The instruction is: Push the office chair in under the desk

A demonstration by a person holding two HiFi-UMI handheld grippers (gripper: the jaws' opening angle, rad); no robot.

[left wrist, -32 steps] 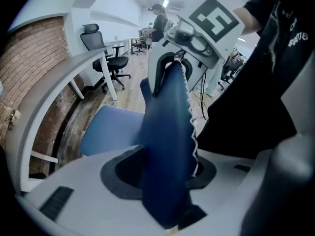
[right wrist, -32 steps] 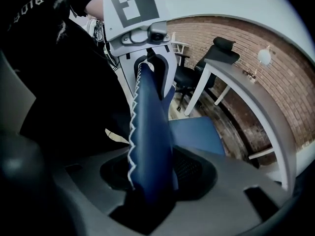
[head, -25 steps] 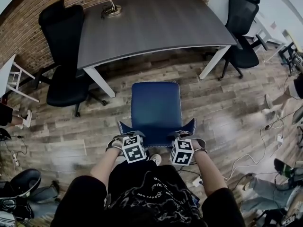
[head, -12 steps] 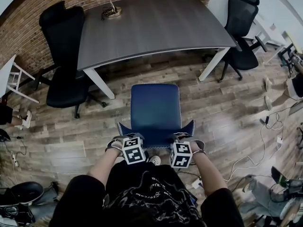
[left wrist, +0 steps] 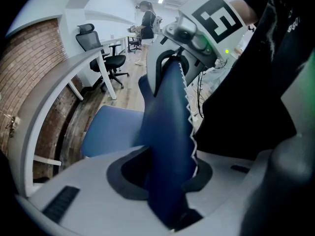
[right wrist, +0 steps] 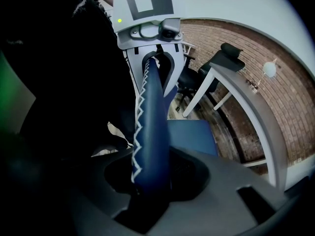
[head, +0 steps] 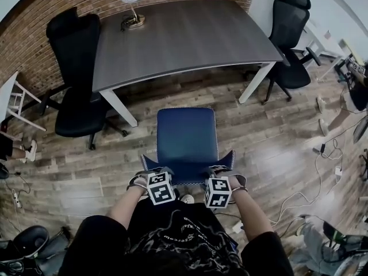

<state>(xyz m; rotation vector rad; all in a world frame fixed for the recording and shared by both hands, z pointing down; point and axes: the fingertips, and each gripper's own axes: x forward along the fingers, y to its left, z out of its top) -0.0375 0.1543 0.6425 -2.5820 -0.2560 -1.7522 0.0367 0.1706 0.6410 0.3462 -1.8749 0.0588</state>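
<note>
The blue office chair (head: 187,134) stands on the wood floor, a short way in front of the grey desk (head: 190,33), its seat facing the desk. My left gripper (head: 154,172) grips the left end of the backrest's top edge (head: 187,165), jaws closing on it. My right gripper (head: 221,171) grips the right end. In the left gripper view the blue backrest (left wrist: 167,146) fills the gap of the left gripper (left wrist: 165,181). In the right gripper view the backrest (right wrist: 150,132), with its white zigzag stitching, sits between the jaws of the right gripper (right wrist: 147,181).
A black office chair (head: 77,68) stands at the desk's left end and another (head: 290,39) at its right end. A lamp (head: 131,4) sits on the desk's far side by the brick wall. Cables (head: 310,177) lie on the floor at the right.
Both grippers have stayed at the backrest's top edge and tightened on it. The chair is about as far from the desk as before; the head view has shifted slightly.
</note>
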